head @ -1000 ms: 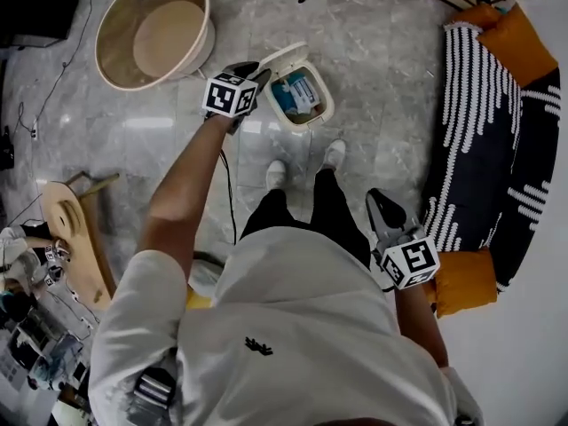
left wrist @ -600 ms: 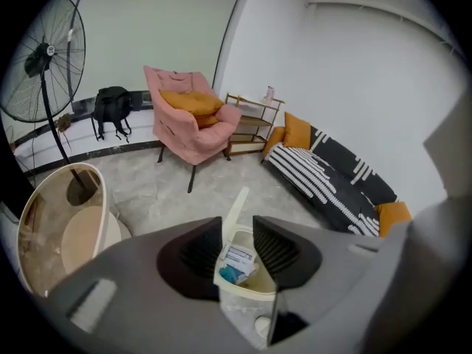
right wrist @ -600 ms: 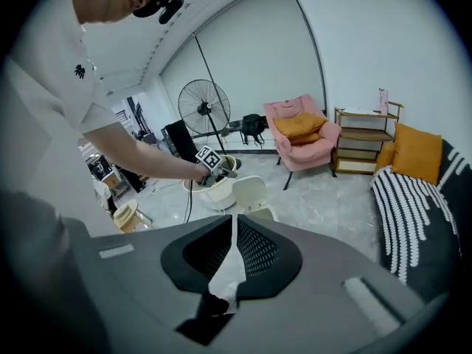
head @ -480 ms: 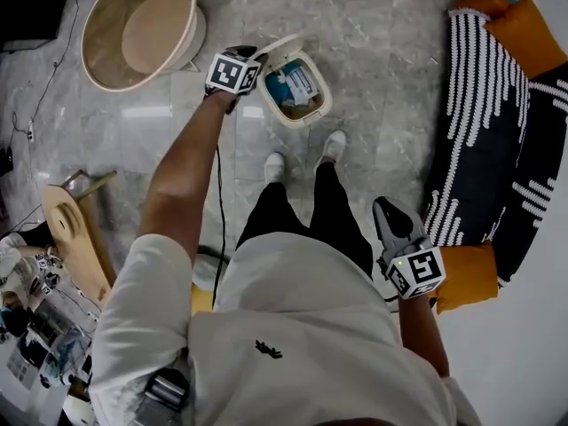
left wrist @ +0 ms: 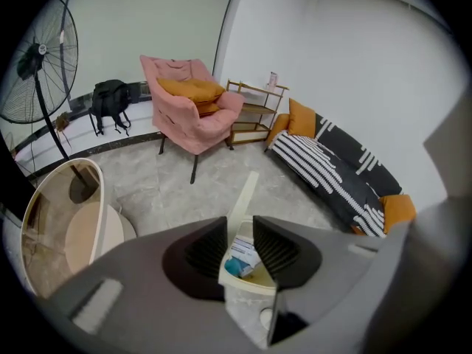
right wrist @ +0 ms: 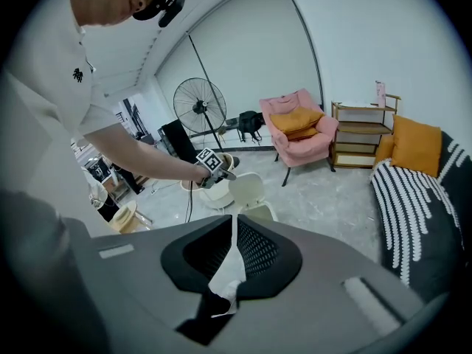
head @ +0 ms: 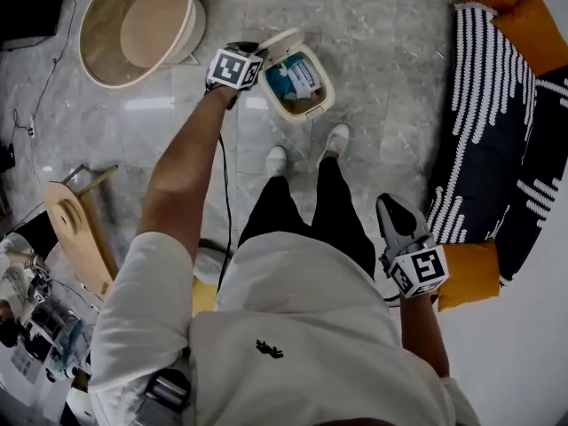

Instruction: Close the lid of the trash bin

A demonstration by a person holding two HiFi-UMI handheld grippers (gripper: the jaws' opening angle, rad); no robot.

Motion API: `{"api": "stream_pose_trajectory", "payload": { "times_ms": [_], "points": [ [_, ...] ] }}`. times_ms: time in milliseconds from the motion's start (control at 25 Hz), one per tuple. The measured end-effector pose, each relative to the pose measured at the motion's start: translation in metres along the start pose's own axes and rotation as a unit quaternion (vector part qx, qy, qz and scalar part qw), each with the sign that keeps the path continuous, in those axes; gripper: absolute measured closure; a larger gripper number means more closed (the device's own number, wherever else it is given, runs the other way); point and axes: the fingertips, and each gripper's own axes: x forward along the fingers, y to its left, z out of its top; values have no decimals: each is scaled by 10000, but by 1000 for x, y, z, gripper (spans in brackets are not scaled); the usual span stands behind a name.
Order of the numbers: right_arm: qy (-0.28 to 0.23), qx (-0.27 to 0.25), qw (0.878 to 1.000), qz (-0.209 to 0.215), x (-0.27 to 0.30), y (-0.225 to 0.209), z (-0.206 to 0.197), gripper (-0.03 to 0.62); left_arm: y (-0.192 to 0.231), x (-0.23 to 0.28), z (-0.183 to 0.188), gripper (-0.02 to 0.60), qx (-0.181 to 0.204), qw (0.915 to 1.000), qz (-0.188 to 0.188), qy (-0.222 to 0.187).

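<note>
As left tongs (left wrist: 240, 223) gape, lid (left wrist: 247, 190) stands (right tongs (right wrist: 234, 220) pinch tissue (right wrist: 227, 275)).

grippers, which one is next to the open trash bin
The left gripper, beside the lid of the trash bin; the right gripper, pinching a white scrap, is over by the striped sofa.
</note>
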Motion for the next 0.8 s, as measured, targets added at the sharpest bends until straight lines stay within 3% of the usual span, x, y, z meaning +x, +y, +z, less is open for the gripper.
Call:
{"api": "stream_pose_trajectory", "payload": {
  "times_ms": [800],
  "points": [
    [-23,91,9999,134,9,1,-4,574,-24,-1,-12,433,60,9996,-278,65]
  ]
}}
